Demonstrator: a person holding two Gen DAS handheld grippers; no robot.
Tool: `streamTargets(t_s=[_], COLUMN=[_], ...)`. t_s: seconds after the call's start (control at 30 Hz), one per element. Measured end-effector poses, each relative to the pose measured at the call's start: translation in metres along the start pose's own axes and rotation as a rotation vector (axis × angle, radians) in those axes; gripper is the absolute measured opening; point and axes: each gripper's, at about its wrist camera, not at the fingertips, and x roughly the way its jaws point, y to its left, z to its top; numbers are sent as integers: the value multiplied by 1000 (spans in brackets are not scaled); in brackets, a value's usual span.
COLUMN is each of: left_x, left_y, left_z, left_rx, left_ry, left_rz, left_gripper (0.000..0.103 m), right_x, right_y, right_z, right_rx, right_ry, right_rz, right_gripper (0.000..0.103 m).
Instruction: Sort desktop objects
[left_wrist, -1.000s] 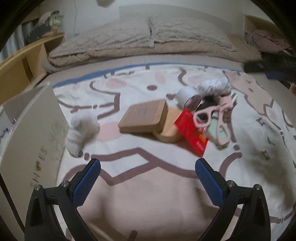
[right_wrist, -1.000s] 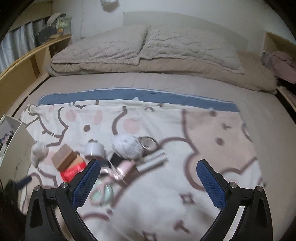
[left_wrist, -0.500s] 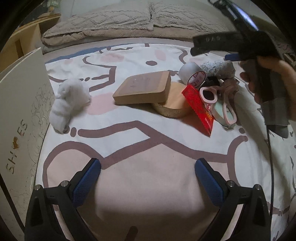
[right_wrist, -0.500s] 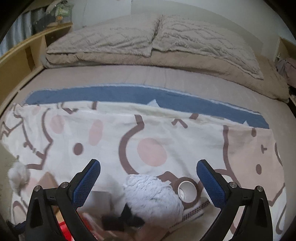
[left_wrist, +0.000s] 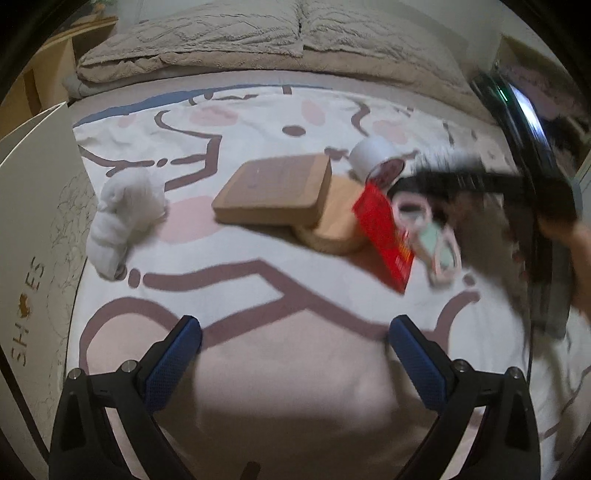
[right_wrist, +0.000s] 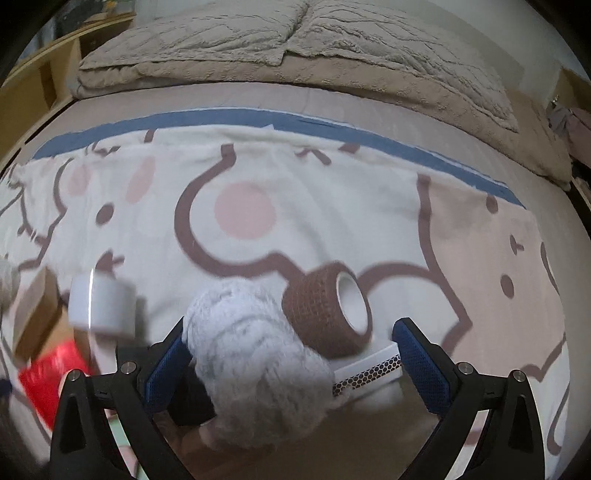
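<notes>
My left gripper (left_wrist: 295, 356) is open over bare blanket, short of a pile of objects. The pile holds a tan cork block (left_wrist: 273, 195) on a round cork coaster (left_wrist: 334, 225), a red packet (left_wrist: 386, 236), pink scissors (left_wrist: 432, 236) and a white tape roll (left_wrist: 373, 158). A white fluffy bundle (left_wrist: 122, 218) lies apart on the left. My right gripper (right_wrist: 290, 358) is open low over the same pile, with a grey fluffy ball (right_wrist: 255, 365) and a brown bandage roll (right_wrist: 328, 310) between its fingers, neither clamped. The white tape roll (right_wrist: 101, 304) sits left of it.
A white shoe box (left_wrist: 33, 236) stands upright at the left edge of the patterned blanket (left_wrist: 280, 295). The right gripper's black body and a hand (left_wrist: 576, 243) blur across the right side. A white perforated box (right_wrist: 369, 369) lies under the bandage roll. Pillows (right_wrist: 295, 37) lie beyond.
My right gripper has dropped and closed in on the pile, so the grey ball and brown roll now sit between its fingers. My left gripper has edged nearer the pile.
</notes>
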Motion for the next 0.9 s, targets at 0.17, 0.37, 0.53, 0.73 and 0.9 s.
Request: streamTargets(t_s=[0.17, 0.37, 0.53, 0.73, 0.9], left_x=[-5, -4, 5, 15, 19], left_y=[0, -14, -22, -25, -33], left_z=[12, 11, 7, -2, -5], left_rx=[-21, 32, 55, 43, 82], left_ry=[-33, -55, -38, -26, -15], left_rz=[-19, -20, -27, -19, 26], left_gripper=[103, 103, 103, 103, 103], right_x=[-14, -33, -44, -54, -62], right_y=[-17, -32, -35, -38, -41], right_z=[-21, -56, -89, -117, -133], right_rx=[26, 77, 65, 44, 61], right_ry=[15, 4, 11, -26, -43], right_rz=[48, 113, 133, 108, 113], right_gripper=[103, 103, 103, 103, 103])
